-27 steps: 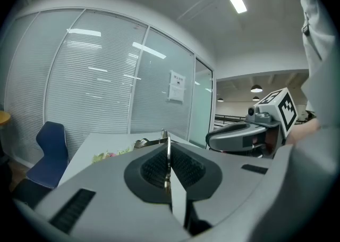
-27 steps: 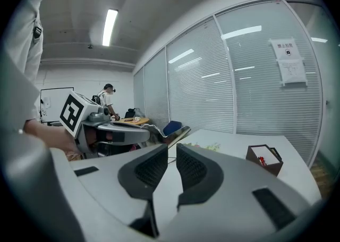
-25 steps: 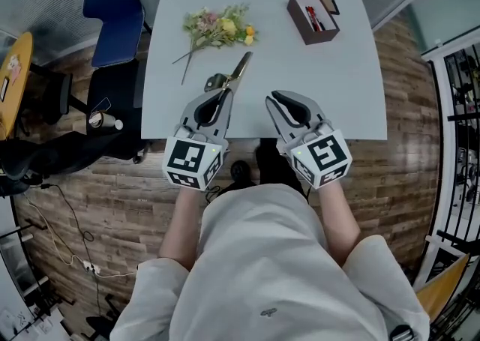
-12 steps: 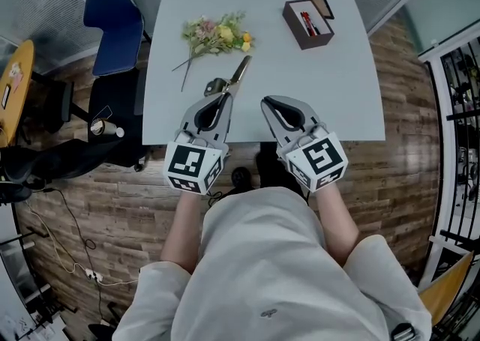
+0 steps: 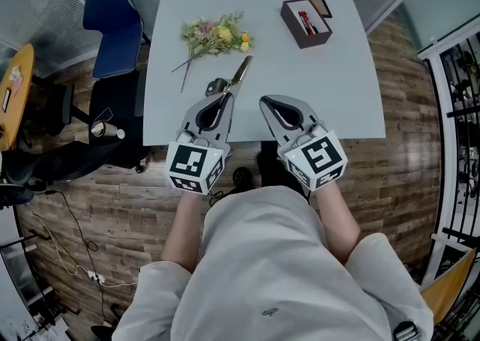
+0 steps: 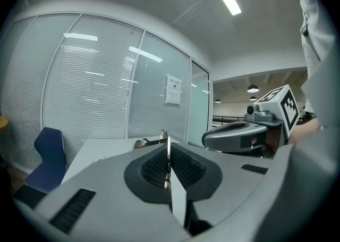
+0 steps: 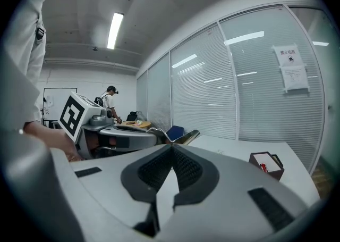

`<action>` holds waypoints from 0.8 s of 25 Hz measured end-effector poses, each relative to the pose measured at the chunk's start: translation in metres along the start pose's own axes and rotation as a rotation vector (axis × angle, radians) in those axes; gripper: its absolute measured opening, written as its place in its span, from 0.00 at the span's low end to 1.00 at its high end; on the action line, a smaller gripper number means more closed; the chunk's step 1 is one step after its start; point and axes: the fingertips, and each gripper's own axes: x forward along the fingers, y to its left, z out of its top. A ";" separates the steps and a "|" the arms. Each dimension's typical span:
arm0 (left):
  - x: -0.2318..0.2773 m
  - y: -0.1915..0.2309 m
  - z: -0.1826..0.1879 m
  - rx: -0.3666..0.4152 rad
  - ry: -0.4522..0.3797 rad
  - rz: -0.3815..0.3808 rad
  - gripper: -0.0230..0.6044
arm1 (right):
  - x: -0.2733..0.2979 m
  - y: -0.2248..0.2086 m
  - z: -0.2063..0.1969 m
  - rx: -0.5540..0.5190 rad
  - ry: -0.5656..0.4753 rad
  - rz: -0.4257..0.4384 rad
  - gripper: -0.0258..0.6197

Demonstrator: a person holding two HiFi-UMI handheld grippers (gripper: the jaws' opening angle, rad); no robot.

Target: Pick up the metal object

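As left gripper (image 5: 221,98) clamps it, metal object (image 5: 240,71) gleams golden; slender.

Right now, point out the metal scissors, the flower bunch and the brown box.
metal scissors (image 5: 241,70): head view, on the gold blade.
flower bunch (image 5: 214,32): head view, on the blossoms.
brown box (image 5: 290,21): head view, on its left outer wall.

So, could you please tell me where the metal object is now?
Head view: the metal object is held in the left gripper, at the table's near-left part, just short of the flower bunch.
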 end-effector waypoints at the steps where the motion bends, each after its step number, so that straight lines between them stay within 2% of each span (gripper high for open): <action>1: 0.000 -0.001 0.000 0.001 0.000 -0.002 0.07 | 0.000 0.000 0.000 0.000 0.000 -0.001 0.05; 20: -0.001 0.011 -0.002 -0.012 0.009 0.011 0.07 | 0.011 0.000 -0.003 0.015 0.011 0.003 0.05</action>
